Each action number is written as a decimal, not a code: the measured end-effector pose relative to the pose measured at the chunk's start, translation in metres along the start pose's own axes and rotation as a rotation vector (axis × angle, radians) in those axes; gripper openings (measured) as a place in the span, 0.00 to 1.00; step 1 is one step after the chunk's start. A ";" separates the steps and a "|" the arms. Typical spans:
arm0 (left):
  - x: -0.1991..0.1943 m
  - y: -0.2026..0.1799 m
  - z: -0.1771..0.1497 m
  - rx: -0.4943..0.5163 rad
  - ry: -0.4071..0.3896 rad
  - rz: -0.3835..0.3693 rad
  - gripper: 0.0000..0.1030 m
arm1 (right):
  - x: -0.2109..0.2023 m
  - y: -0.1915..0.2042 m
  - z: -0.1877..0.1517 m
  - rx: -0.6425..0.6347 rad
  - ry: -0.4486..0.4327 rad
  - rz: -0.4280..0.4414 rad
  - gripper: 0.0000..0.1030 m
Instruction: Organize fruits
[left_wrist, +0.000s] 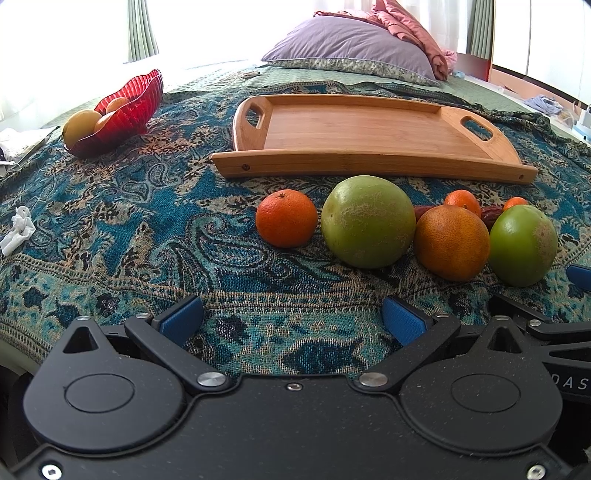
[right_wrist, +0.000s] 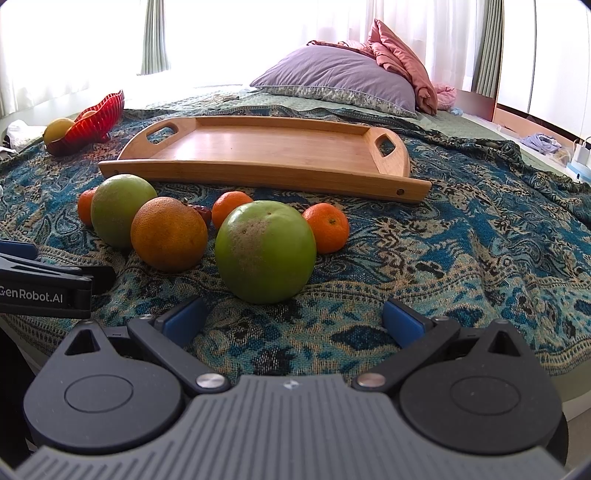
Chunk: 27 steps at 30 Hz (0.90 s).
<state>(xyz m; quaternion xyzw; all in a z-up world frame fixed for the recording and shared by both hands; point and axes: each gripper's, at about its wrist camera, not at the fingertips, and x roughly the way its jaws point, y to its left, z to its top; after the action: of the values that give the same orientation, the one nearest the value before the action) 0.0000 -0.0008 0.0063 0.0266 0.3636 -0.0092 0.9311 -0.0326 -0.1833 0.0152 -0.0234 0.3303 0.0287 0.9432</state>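
Loose fruit lies in a row on the patterned bedspread in front of an empty wooden tray (left_wrist: 354, 129) (right_wrist: 258, 147). In the left wrist view, from left: a small mandarin (left_wrist: 286, 218), a big green fruit (left_wrist: 367, 221), an orange (left_wrist: 451, 242), another green fruit (left_wrist: 522, 245), with two small mandarins (left_wrist: 461, 201) behind. My left gripper (left_wrist: 291, 325) is open, empty, short of the fruit. My right gripper (right_wrist: 293, 321) is open and empty, just before the near green fruit (right_wrist: 265, 251); the orange (right_wrist: 168, 233) lies to its left.
A red glass bowl (left_wrist: 129, 107) (right_wrist: 94, 123) holding yellow and orange fruit sits at the far left. A purple pillow (left_wrist: 351, 48) and pink bedding lie beyond the tray. A crumpled white tissue (left_wrist: 18, 229) lies left. The left gripper's arm (right_wrist: 44, 288) shows at the right view's left edge.
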 end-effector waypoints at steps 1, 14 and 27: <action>0.000 0.000 -0.001 -0.004 -0.004 0.000 1.00 | 0.000 0.000 0.001 -0.001 0.001 0.000 1.00; -0.003 0.000 -0.010 -0.003 -0.055 0.004 1.00 | -0.003 -0.001 -0.003 0.012 -0.028 -0.016 1.00; -0.007 -0.001 -0.012 -0.013 -0.063 -0.001 1.00 | -0.005 0.006 -0.004 -0.018 -0.035 -0.046 1.00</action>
<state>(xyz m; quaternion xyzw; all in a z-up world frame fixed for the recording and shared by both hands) -0.0132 -0.0014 0.0018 0.0201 0.3343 -0.0084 0.9422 -0.0398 -0.1776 0.0149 -0.0389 0.3128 0.0102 0.9490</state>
